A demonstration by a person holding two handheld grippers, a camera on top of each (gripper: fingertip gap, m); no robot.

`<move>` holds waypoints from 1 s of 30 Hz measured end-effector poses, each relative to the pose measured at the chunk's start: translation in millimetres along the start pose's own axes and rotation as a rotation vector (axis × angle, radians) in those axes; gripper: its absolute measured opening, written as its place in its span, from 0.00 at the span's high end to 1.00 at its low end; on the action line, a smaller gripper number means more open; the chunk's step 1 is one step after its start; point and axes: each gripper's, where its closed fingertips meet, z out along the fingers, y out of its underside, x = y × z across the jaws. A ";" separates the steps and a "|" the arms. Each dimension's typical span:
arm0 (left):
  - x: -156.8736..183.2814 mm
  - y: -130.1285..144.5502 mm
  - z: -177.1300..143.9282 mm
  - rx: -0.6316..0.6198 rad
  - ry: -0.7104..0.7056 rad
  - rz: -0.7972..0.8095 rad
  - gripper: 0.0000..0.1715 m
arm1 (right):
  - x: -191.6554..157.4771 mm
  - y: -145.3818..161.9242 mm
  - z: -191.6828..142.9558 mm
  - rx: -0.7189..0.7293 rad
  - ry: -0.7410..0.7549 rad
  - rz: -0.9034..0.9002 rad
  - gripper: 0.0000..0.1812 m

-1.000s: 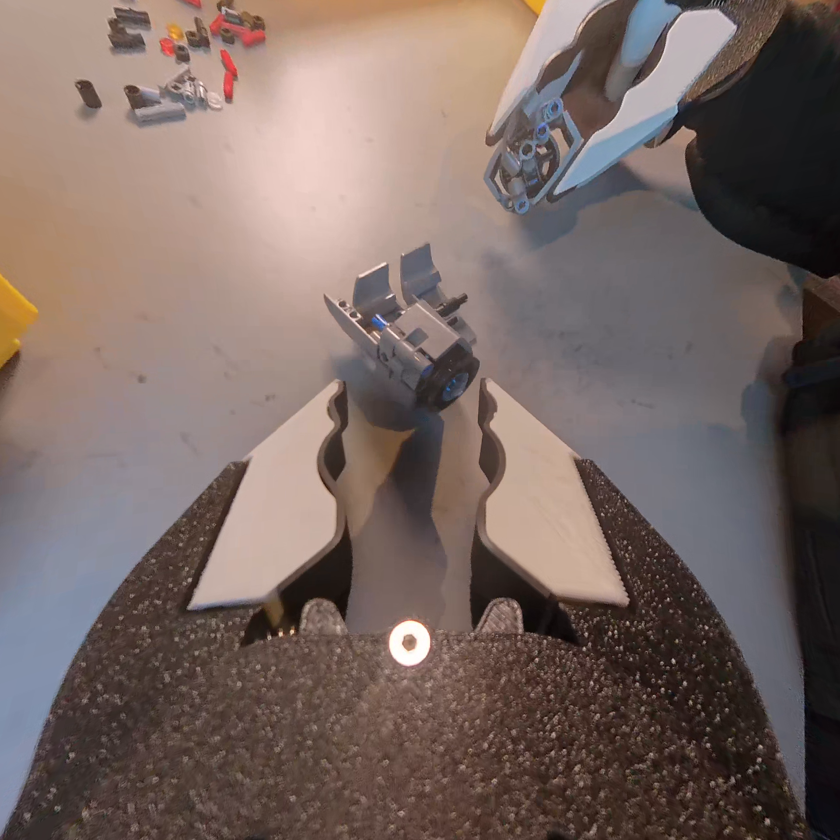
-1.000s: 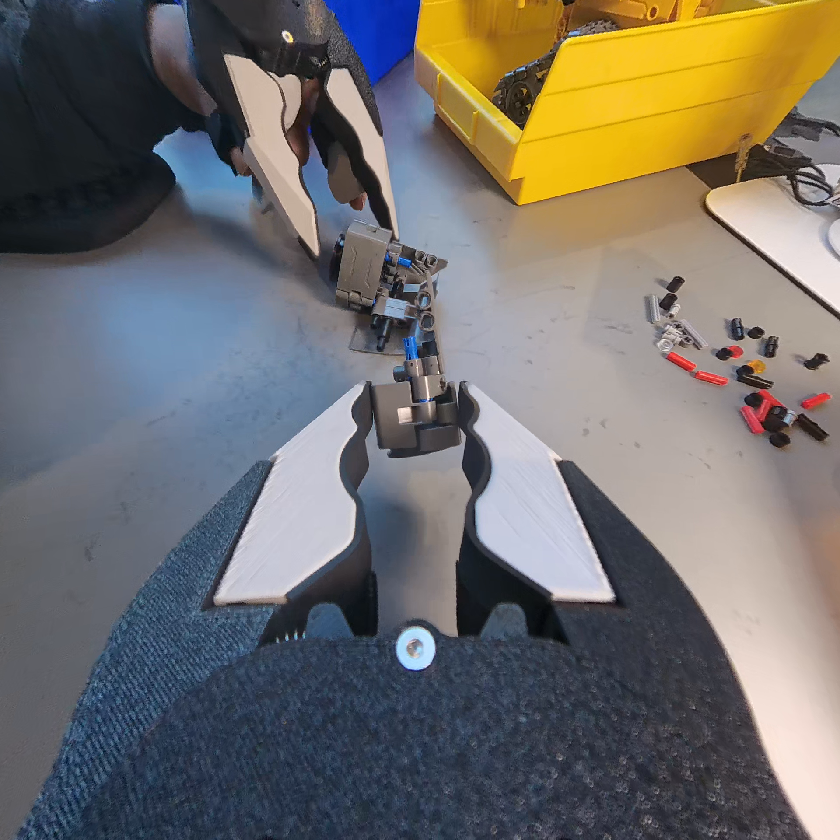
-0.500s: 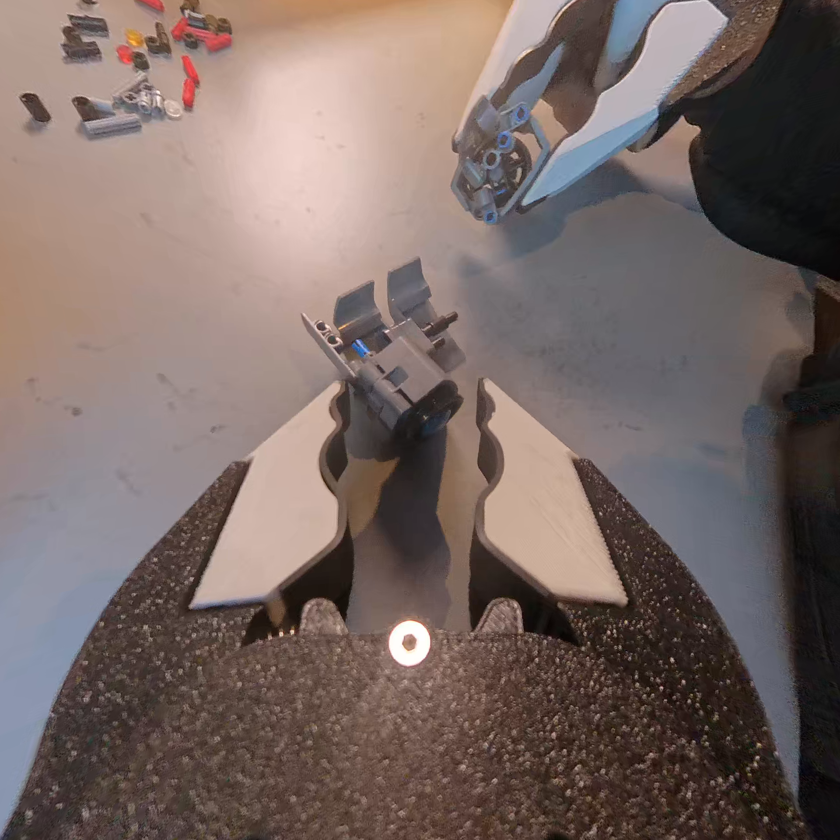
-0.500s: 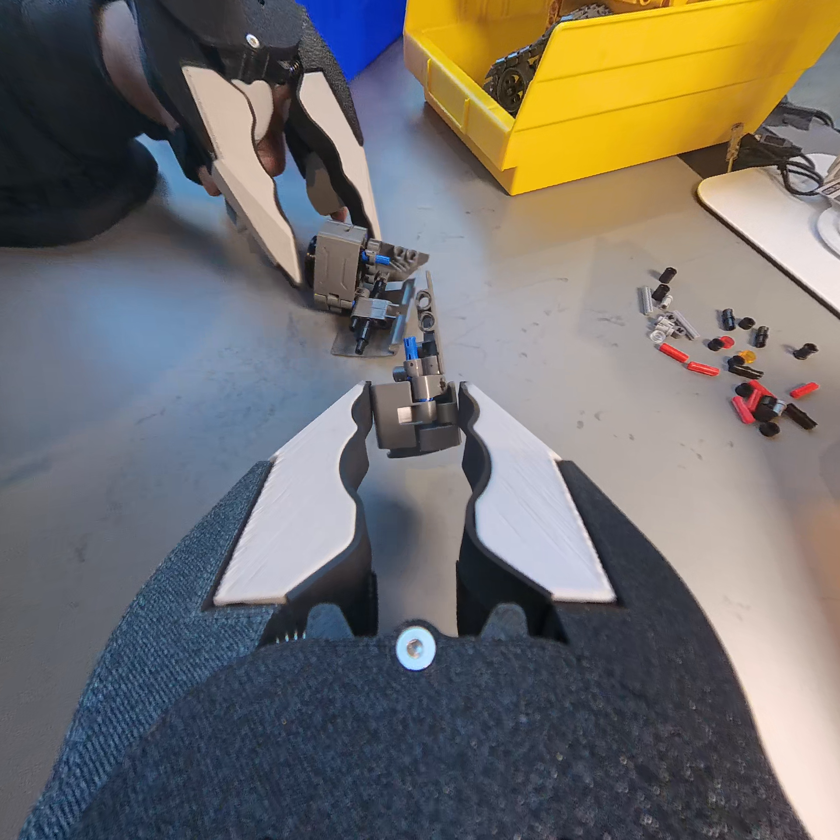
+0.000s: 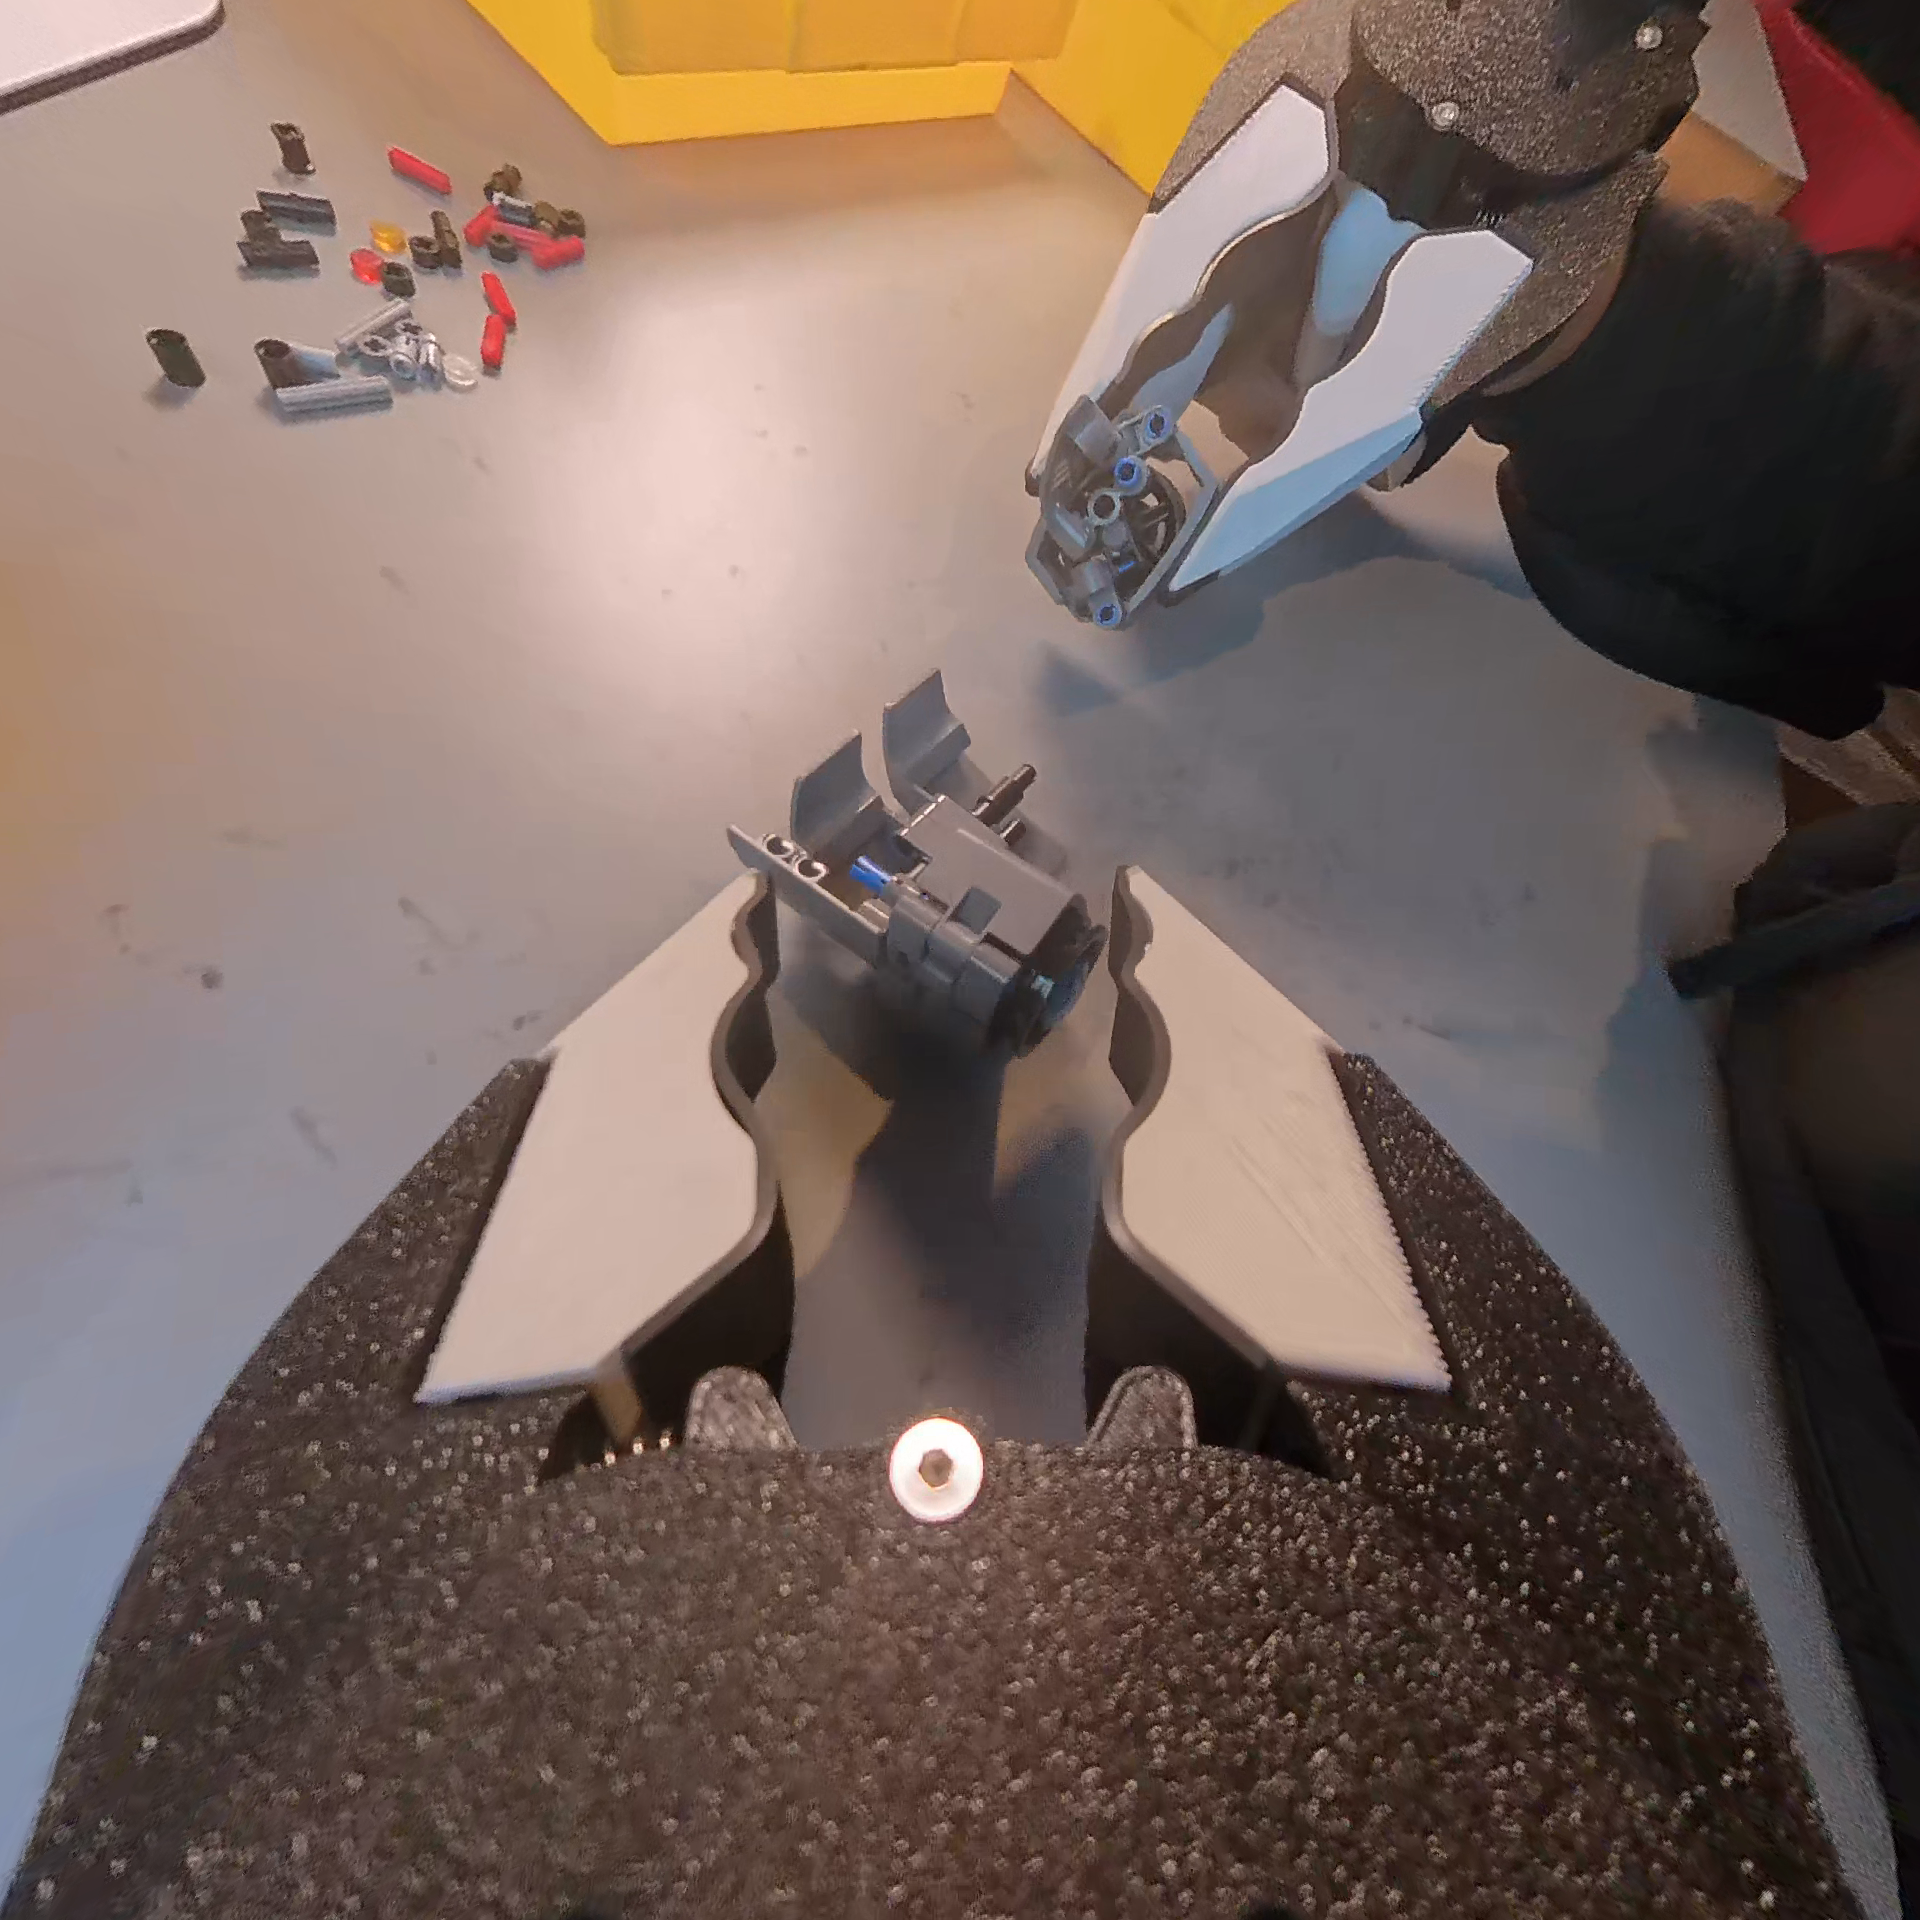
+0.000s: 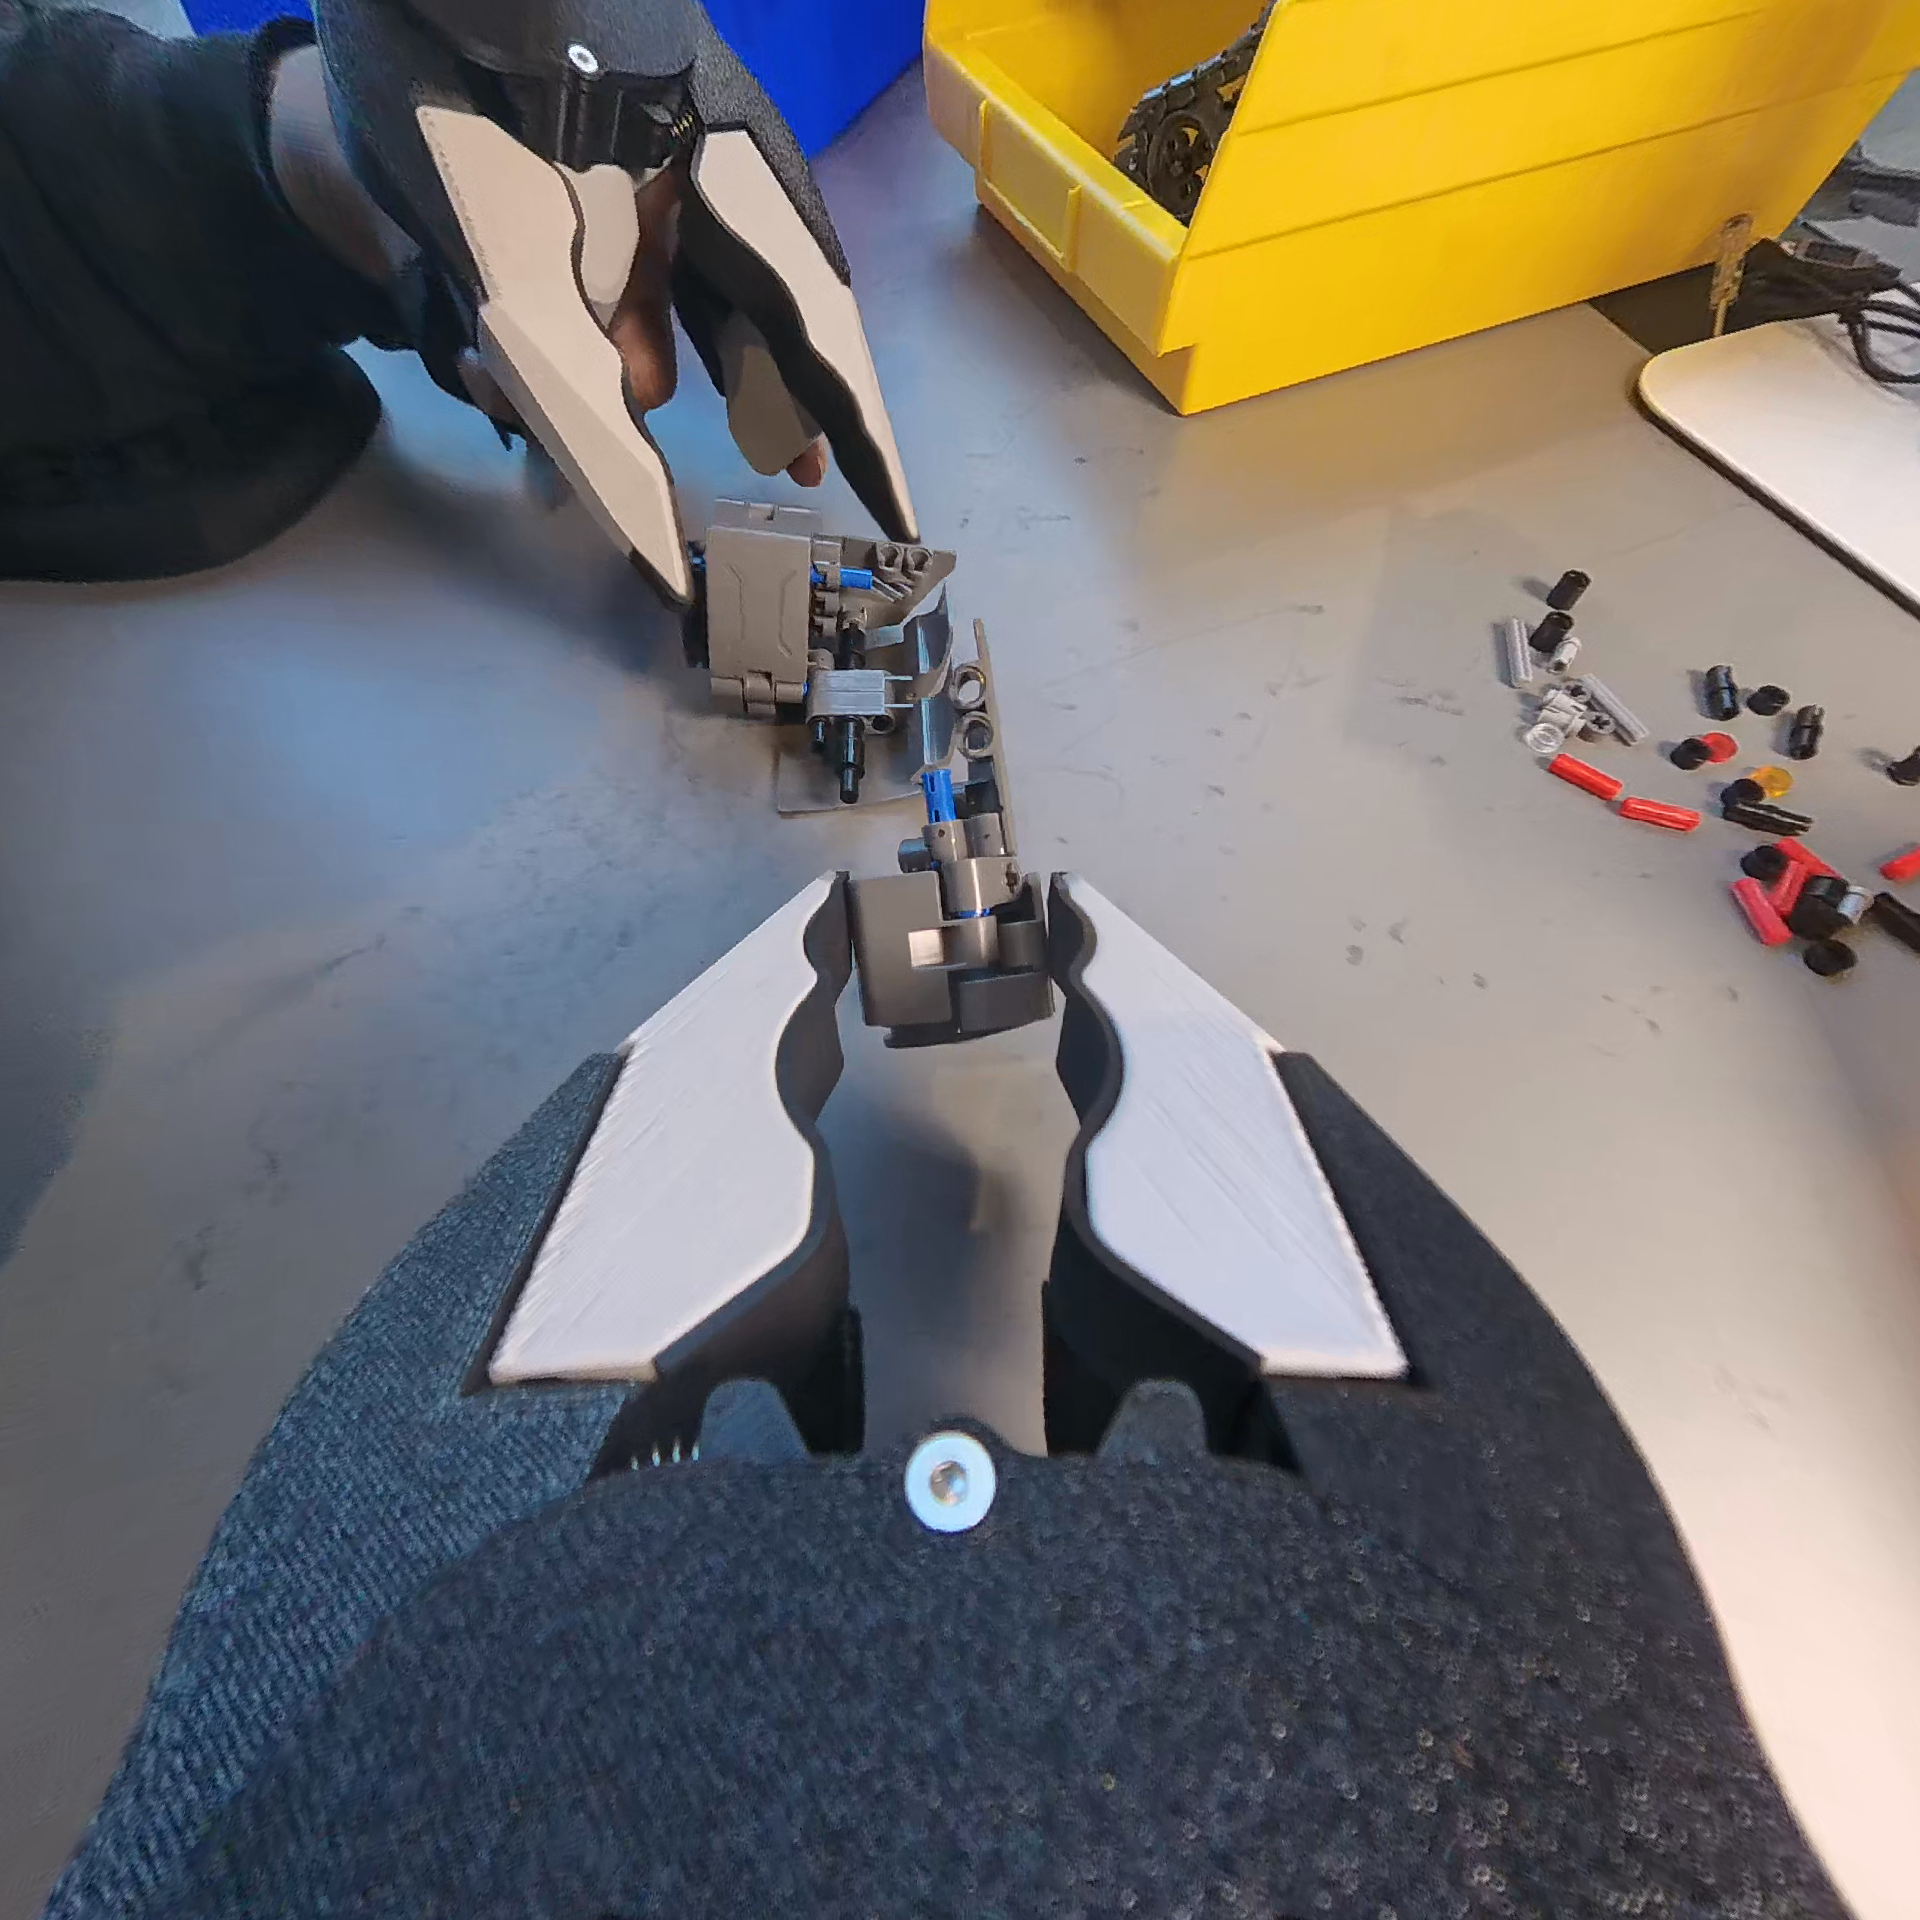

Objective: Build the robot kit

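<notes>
Grey table (image 5: 520, 675) fills both views. Yellow bin (image 6: 1455, 208) sits at upper right in the right wrist view. Centre frame, the left tool (image 5: 940, 914) stands spread around a grey brick assembly (image 5: 935, 883) with curved panels and blue pins, lying on the table. The right tool (image 6: 945, 935) is clamped on a smaller grey brick module (image 6: 951, 935). Small red and black loose pieces (image 5: 395, 270) lie at upper left.

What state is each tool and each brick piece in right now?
Left tool: open, straddling the larger grey brick assembly.
Larger grey brick assembly: lying on the grey table, ungripped.
Right tool: shut on the smaller grey brick assembly, held above the table.
Small loose red, black and grey brick pieces: scattered on the table.
Yellow plastic bin: open, black wheels inside.
</notes>
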 end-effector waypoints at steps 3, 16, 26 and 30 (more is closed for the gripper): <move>3.3 1.0 1.4 -0.009 0.009 0.008 0.64 | 2.0 1.4 -0.2 0.001 0.001 0.013 0.80; 9.2 7.7 -12.7 -0.038 0.086 -0.002 0.70 | 4.9 1.5 -1.7 0.011 0.001 0.041 0.80; 1.4 4.6 -6.3 0.000 0.059 -0.030 0.65 | 5.3 2.4 -2.0 0.007 0.003 0.040 0.80; 7.5 9.1 -5.0 -0.029 0.083 -0.006 0.70 | 5.6 2.5 -2.1 0.007 0.005 0.041 0.80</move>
